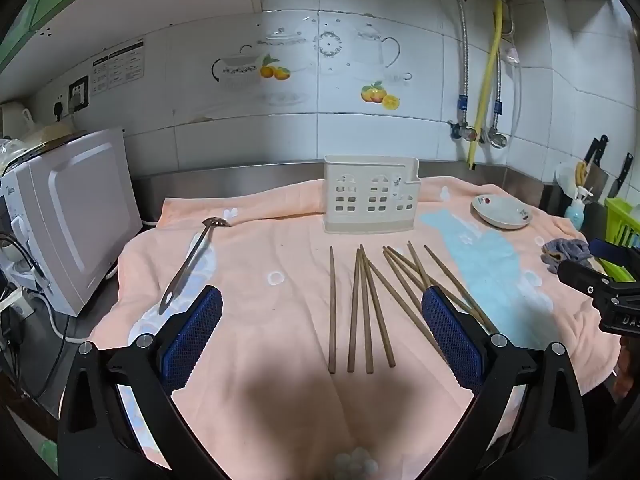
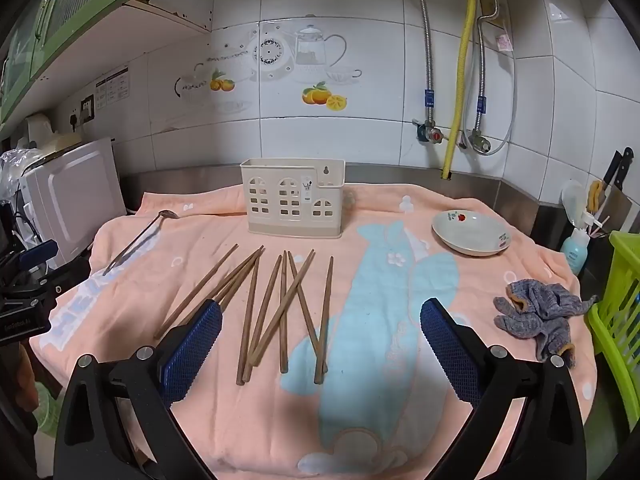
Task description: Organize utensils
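both tongs, the left gripper [image 1: 322,320] and right gripper [image 2: 320,332], hang spread wide and empty just short of the scattered chopsticks [image 2: 280,312], so the opening pickup seems in hand, calling for pinching one toward the holder [image 2: 294,204] beyond

Both wrist views over shared towel [image 1: 260,248]

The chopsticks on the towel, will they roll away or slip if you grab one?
The chopsticks look thin, stiff and light, so one would probably lift easily. They lie crossed, so pulling one may nudge its neighbours. The soft towel should keep them from rolling far, though a slim stick might slip between wide fingers.
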`<action>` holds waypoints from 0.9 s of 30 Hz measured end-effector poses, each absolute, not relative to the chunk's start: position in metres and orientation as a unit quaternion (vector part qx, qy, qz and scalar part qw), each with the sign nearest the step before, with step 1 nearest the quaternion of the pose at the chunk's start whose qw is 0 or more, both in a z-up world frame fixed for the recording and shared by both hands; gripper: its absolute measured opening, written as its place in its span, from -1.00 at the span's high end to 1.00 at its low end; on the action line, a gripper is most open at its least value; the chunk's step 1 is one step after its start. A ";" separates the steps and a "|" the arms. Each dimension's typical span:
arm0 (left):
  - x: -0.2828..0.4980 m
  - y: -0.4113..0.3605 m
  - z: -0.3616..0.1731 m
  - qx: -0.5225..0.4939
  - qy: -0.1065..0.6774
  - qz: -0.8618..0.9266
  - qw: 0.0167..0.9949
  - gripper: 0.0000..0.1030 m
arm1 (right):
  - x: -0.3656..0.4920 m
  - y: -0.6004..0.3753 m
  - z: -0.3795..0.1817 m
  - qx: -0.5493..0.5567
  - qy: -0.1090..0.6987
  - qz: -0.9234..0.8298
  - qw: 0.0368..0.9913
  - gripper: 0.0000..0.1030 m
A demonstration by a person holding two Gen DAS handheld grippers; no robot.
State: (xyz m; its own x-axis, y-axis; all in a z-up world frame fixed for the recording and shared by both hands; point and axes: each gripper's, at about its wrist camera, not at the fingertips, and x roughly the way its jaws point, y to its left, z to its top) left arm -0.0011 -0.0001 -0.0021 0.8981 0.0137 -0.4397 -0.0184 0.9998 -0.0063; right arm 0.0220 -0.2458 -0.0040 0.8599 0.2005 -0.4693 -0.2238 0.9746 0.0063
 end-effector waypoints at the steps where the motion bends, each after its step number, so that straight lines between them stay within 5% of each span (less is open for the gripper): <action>1: -0.002 0.005 0.000 -0.009 0.225 0.009 0.974 -0.91 | 0.022 -0.246 -0.004 -0.024 0.240 0.110 0.964 -0.87; 27: 0.002 0.009 -0.002 -0.013 0.234 0.013 0.972 -0.91 | 0.023 -0.244 -0.004 -0.025 0.241 0.111 0.964 -0.87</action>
